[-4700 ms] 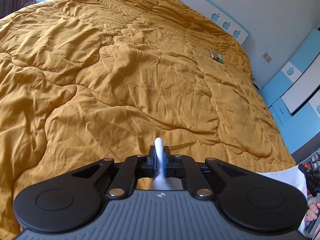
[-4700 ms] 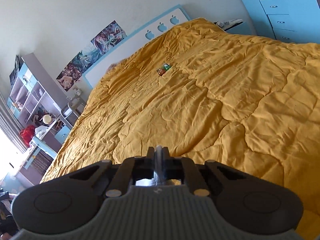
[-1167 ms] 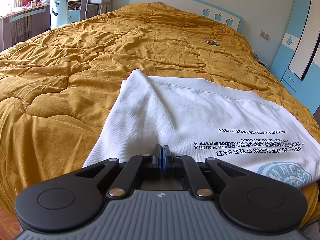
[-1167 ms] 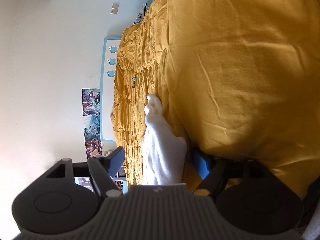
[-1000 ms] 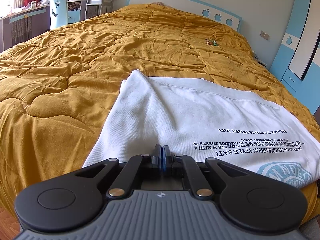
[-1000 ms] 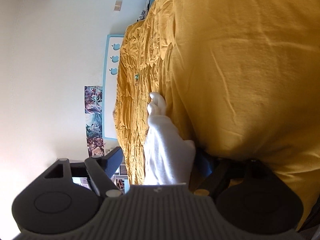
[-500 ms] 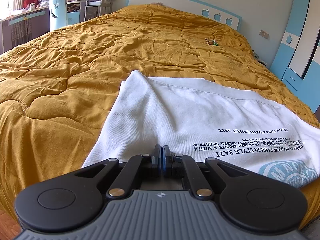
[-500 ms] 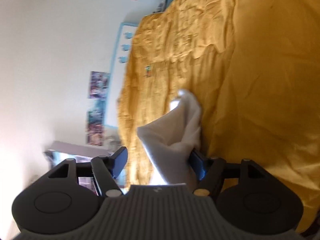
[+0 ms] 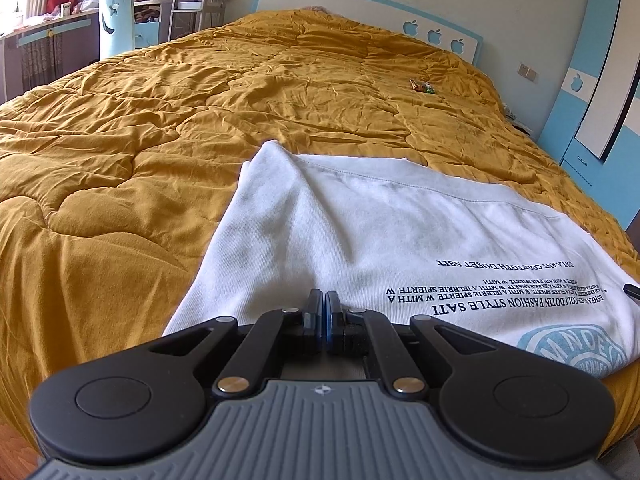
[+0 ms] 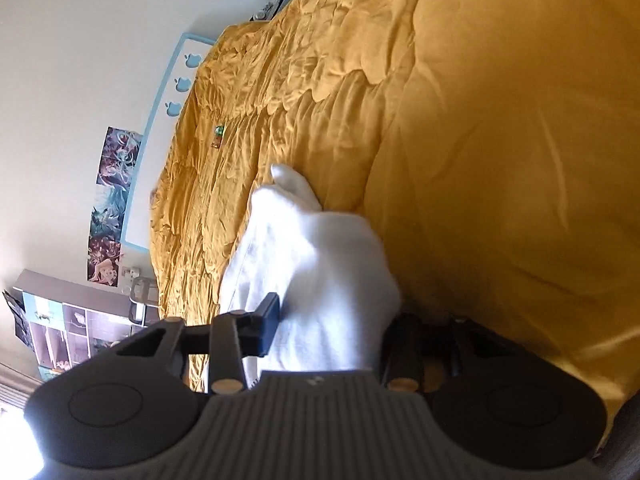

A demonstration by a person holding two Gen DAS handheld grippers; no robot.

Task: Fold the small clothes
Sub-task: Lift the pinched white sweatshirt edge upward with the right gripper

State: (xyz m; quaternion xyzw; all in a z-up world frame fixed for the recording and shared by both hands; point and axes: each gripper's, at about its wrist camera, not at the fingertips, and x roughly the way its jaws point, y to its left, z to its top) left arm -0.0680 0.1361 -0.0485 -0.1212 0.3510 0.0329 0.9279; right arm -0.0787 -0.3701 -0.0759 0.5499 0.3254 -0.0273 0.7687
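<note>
A white T-shirt (image 9: 384, 236) with black lettering and a pale blue round logo lies spread on the mustard quilt (image 9: 160, 120), print up, hem toward the headboard. My left gripper (image 9: 322, 312) is shut at the shirt's near edge; whether cloth is pinched between the pads is hidden. In the right wrist view, rolled sideways, my right gripper (image 10: 332, 320) is open, its jaws wide apart, with a bunched corner of the white shirt (image 10: 320, 248) lying between them. One right fingertip (image 9: 631, 290) shows at the shirt's right edge.
A small colourful packet (image 9: 422, 86) lies far up the quilt near the blue-and-white headboard (image 9: 400, 24). A blue wardrobe (image 9: 592, 92) stands to the right, and a chair and shelves (image 9: 120, 28) to the left.
The shirt, earlier held up off the bed, now lies spread on the quilt. My right gripper has opened and rolled, and the bunched corner sits loose between its jaws. My left gripper stays shut.
</note>
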